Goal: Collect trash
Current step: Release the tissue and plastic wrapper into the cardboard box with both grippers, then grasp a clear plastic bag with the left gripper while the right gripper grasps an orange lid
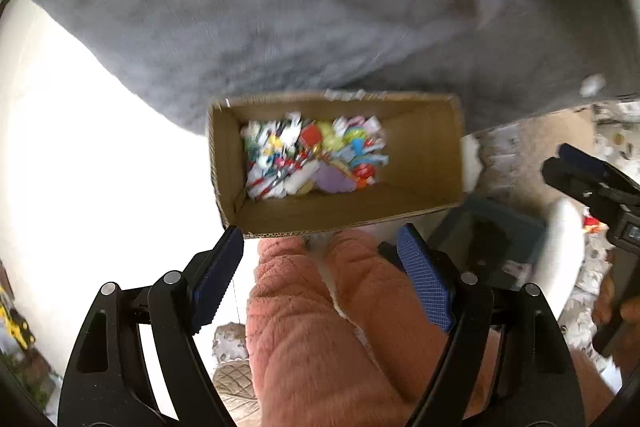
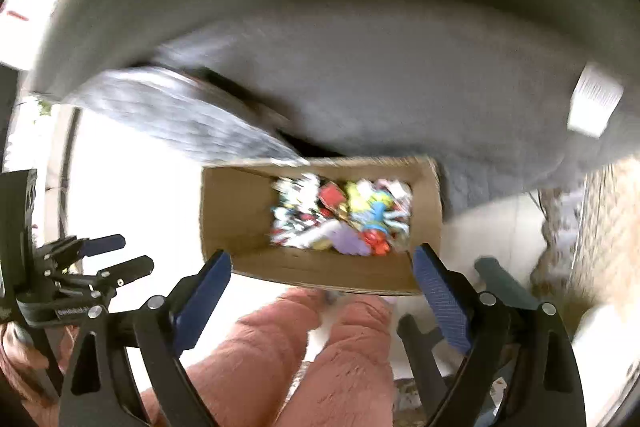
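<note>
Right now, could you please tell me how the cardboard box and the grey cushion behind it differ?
The cardboard box is brown, rigid and straight-edged; the grey cushion is soft and rounded. The box is open-topped and holds colourful wrappers; the cushion holds nothing. The box looks far smaller. Both are motion-blurred.

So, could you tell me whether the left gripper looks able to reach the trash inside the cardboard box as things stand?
Probably yes. The left gripper is open and empty, pointing down over the box, whose top is open with nothing covering the trash.
</note>
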A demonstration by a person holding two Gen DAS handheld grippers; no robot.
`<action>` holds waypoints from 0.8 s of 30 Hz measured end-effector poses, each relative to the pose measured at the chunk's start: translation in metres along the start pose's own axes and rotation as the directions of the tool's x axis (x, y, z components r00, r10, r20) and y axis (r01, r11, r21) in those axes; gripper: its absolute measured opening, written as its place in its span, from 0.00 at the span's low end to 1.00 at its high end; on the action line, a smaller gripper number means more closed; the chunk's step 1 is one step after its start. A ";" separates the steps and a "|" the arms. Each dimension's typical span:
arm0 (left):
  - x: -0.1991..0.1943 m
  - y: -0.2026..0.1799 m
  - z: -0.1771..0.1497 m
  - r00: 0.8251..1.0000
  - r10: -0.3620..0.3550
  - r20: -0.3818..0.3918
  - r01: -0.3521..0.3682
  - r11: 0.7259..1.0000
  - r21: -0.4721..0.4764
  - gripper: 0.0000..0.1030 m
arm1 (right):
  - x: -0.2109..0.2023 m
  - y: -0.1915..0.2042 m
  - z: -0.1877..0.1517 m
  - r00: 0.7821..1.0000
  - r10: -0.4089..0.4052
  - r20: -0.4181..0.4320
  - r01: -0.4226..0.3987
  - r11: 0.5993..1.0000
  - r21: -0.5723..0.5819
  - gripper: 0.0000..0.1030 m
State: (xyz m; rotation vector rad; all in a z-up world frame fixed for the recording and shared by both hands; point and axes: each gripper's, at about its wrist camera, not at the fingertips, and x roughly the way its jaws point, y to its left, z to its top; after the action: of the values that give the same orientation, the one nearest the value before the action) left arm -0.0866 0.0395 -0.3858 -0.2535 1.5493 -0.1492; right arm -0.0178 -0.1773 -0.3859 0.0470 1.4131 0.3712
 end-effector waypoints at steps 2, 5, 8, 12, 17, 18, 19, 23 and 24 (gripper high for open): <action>-0.046 0.001 0.003 0.998 -0.011 0.068 0.011 1.000 0.001 0.80 | -0.034 0.012 0.004 0.999 0.034 0.042 -0.034 0.999 -0.018 0.90; -0.115 0.006 0.023 0.974 -0.018 0.224 0.018 1.000 0.001 0.84 | -0.081 0.027 0.011 0.989 0.080 0.122 -0.078 0.997 -0.021 0.91; -0.165 0.012 0.056 0.934 -0.025 0.356 0.036 0.999 -0.025 0.84 | -0.110 0.035 0.018 0.976 0.111 0.186 -0.112 0.994 -0.005 0.92; -0.197 0.027 0.138 0.893 0.009 0.450 0.034 0.996 -0.087 0.84 | -0.132 0.037 0.024 0.962 0.117 0.248 -0.129 0.991 0.035 0.92; -0.200 0.053 0.241 0.889 0.005 0.457 0.077 0.984 -0.159 0.84 | -0.148 0.033 0.017 0.956 0.058 0.287 -0.083 0.994 0.077 0.92; -0.203 0.065 0.268 0.880 0.024 0.474 0.076 0.978 -0.192 0.84 | -0.149 0.032 0.014 0.956 0.044 0.291 -0.073 0.993 0.090 0.92; -0.207 0.075 0.289 0.877 0.047 0.478 0.070 0.972 -0.225 0.84 | -0.150 0.031 0.010 0.956 0.025 0.293 -0.059 0.993 0.106 0.92; -0.204 0.115 0.360 0.875 0.148 0.461 -0.003 0.954 -0.300 0.84 | -0.142 0.025 0.000 0.959 -0.035 0.282 -0.013 0.986 0.167 0.92; -0.199 0.124 0.379 0.882 0.181 0.435 -0.041 0.949 -0.311 0.84 | -0.140 0.023 -0.003 0.960 -0.043 0.277 -0.011 0.982 0.190 0.92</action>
State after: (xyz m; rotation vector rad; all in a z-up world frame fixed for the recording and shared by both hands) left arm 0.2797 0.2355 -0.2237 -0.4021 1.1015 0.2264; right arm -0.0412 -0.1951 -0.2466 0.2356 1.1632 0.2047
